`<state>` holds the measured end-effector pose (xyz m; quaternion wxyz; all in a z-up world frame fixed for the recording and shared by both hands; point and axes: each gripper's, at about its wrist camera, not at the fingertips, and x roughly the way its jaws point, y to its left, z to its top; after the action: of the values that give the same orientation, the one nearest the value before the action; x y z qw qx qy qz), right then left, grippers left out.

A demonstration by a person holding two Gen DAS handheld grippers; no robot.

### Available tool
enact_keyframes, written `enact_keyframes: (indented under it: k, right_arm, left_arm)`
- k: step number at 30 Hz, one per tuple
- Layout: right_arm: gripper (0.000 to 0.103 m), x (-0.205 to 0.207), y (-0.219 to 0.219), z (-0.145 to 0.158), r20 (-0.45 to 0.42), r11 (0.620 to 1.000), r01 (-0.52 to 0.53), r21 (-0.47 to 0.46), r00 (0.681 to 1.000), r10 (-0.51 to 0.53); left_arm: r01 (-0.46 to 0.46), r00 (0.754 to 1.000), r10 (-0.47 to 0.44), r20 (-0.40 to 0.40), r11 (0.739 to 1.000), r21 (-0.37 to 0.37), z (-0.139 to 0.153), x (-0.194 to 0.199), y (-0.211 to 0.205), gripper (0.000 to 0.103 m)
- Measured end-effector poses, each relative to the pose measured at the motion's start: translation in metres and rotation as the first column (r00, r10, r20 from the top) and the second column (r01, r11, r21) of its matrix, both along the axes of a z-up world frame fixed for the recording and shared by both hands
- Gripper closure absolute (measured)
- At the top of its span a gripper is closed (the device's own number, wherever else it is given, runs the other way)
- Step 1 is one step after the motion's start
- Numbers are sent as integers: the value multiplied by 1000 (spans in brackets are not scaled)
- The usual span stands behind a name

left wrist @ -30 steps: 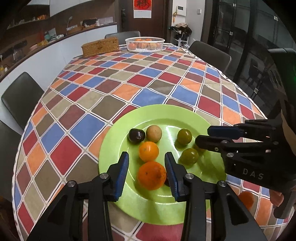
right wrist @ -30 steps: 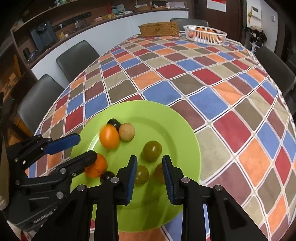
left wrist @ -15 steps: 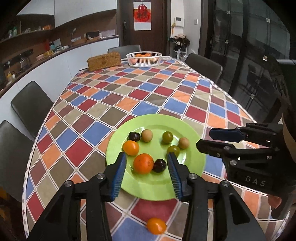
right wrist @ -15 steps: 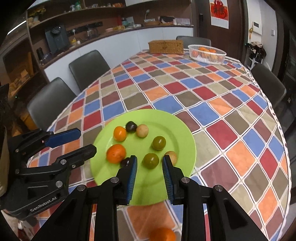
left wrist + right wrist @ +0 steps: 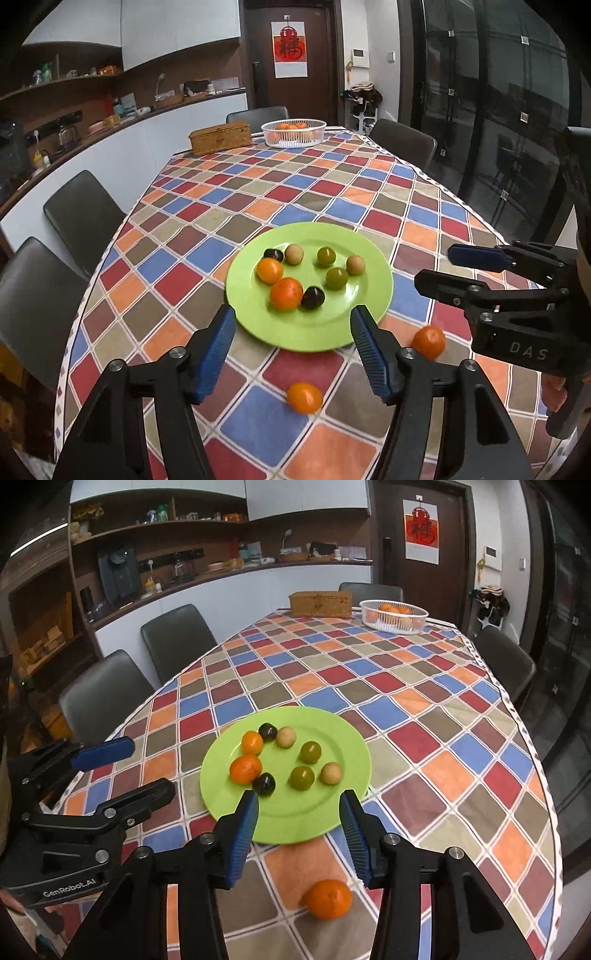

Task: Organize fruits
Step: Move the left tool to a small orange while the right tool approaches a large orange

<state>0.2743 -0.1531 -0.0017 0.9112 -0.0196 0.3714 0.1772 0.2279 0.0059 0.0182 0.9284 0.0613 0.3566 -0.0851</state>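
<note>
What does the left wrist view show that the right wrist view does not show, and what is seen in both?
Only the left wrist view shows two oranges on the tablecloth: a smaller orange and a second orange. Only the right wrist view shows the shelves with a black machine. Both show the green plate with eight fruits, the white basket and both grippers, left gripper and right gripper, with jaws opening and nothing between them.

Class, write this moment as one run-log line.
left gripper: opening, empty | right gripper: opening, empty | green plate: eight fruits | tablecloth: two oranges loose
</note>
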Motion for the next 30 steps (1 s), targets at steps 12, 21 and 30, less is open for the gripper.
enact_keyframes:
  k: [12, 21, 30]
  right_arm:
    - [47, -22, -16, -36, -78, 996, 83, 15, 994, -82]
    - [47, -27, -22, -66, -150, 992, 130, -7, 980, -129]
    - [47, -24, -27, -84, -184, 988, 152, -32, 970, -156]
  left_arm:
    - [-77, 996, 77, -45, 997, -8, -31, -30, 10, 27]
    - [-92, 991, 93, -100, 996, 11, -56, -32, 10, 26]
    - [-83, 982, 87, -167, 996, 26, -84, -23, 7, 26]
